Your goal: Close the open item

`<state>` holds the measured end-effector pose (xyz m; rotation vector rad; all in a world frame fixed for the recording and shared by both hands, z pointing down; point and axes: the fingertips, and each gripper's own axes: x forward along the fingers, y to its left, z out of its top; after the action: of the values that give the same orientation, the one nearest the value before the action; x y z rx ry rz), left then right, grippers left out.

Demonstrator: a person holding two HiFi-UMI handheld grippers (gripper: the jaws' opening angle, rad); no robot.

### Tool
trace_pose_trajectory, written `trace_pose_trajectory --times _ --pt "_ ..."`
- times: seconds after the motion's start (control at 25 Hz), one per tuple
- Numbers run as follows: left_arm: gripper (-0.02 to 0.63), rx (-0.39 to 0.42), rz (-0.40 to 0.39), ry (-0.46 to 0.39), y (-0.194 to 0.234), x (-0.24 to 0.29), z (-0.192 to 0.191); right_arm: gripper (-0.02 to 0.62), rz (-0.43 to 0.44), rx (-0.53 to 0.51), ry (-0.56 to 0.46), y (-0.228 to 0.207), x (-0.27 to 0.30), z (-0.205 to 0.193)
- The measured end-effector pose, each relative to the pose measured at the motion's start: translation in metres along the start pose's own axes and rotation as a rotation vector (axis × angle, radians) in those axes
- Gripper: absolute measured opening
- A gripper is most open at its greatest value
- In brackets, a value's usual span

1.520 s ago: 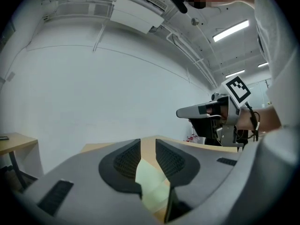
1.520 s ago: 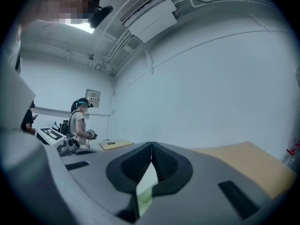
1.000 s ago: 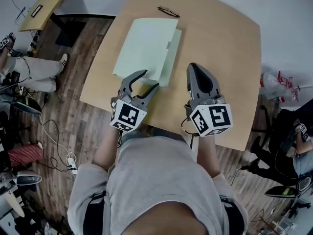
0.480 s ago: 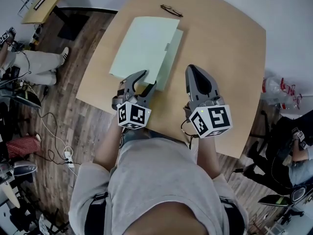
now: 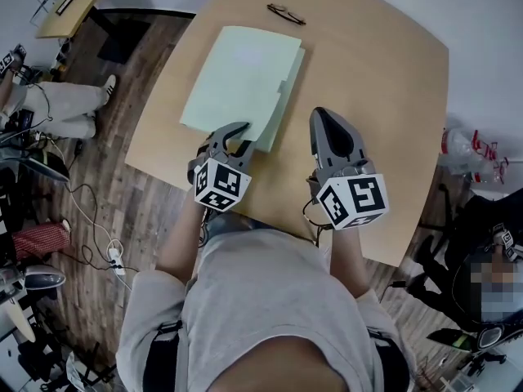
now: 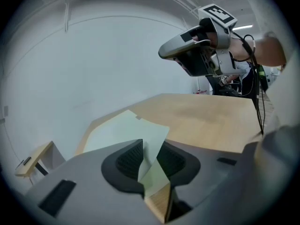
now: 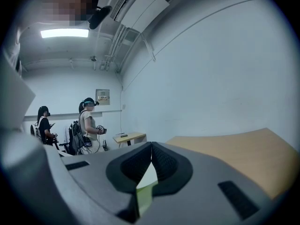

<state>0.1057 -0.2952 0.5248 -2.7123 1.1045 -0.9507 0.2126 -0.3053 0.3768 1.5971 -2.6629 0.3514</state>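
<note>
Between the left tool's [image 6: 151, 146] closing jaws, a folder [image 6: 126, 128] corner, hidden in head view; right tool [image 7: 151, 146] closed.

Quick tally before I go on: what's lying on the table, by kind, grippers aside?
Folder: 1
Glasses: 1
Total: 2

No legible text, label or number anywhere
</note>
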Motion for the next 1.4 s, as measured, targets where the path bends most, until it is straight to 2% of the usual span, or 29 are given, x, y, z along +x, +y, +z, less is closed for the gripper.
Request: trace_pose_trajectory --times 0.12,0.36,0.64,0.76,0.96,1.08,1.16,1.32,1.4 --pt "0.088 -0.019 -0.061 0.086 -0.01 0.013 -0.007 0.009 0.007 -0.001 0.0 -0.002 0.001 0.001" --pt "0.069 -0.028 -0.107 0.202 -0.009 0.021 -0.015 0.009 0.011 0.004 -0.001 -0.001 0.006 0.003" --pt "0.067 0.1 -0.192 0.354 -0.02 0.032 -0.031 0.009 0.013 0.015 -0.005 -0.007 0.008 0.003" --pt "0.067 0.131 -0.238 0.402 -0.022 0.033 -0.032 0.009 0.013 0.019 -0.008 -0.009 0.007 0.004" --pt "0.063 0.233 -0.307 0.501 -0.029 0.039 -0.033 0.009 0.02 0.019 -0.013 -0.013 0.007 0.004" --pt "0.063 0.25 -0.316 0.507 -0.027 0.037 -0.034 0.009 0.024 0.018 -0.015 -0.009 0.009 0.005" --pt "0.065 0.26 -0.318 0.48 -0.027 0.035 -0.032 0.009 0.026 0.015 -0.018 -0.007 0.008 0.006" --pt "0.102 0.333 -0.297 0.405 -0.028 0.027 -0.028 0.009 0.026 0.013 -0.023 -0.006 0.002 0.009" --pt "0.129 0.353 -0.319 0.398 -0.032 0.024 -0.026 0.009 0.028 0.015 -0.026 -0.006 0.0 0.011"
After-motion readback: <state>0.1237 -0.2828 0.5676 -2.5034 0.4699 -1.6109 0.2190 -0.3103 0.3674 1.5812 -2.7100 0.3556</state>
